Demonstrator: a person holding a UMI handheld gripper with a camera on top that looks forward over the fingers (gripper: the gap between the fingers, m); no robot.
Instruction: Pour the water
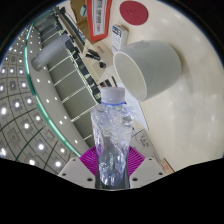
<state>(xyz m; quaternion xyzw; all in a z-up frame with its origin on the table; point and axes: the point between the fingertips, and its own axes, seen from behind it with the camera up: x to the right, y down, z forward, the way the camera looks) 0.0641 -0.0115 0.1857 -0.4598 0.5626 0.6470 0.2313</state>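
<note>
Bright, even light fills the room from rows of small ceiling lamps (25,105). Strong wide-angle distortion curves everything toward the rim. The clear bottle (113,140) carries glints; the white cup (150,66) casts soft shadow.

Bottle (113,140) label: none legible, clear plastic only
White cup (150,68) markings: none seen
Red and white item (103,18) beyond the cup: printing present, too small to read
Round white item (133,10) with red mark: wording not legible
</note>
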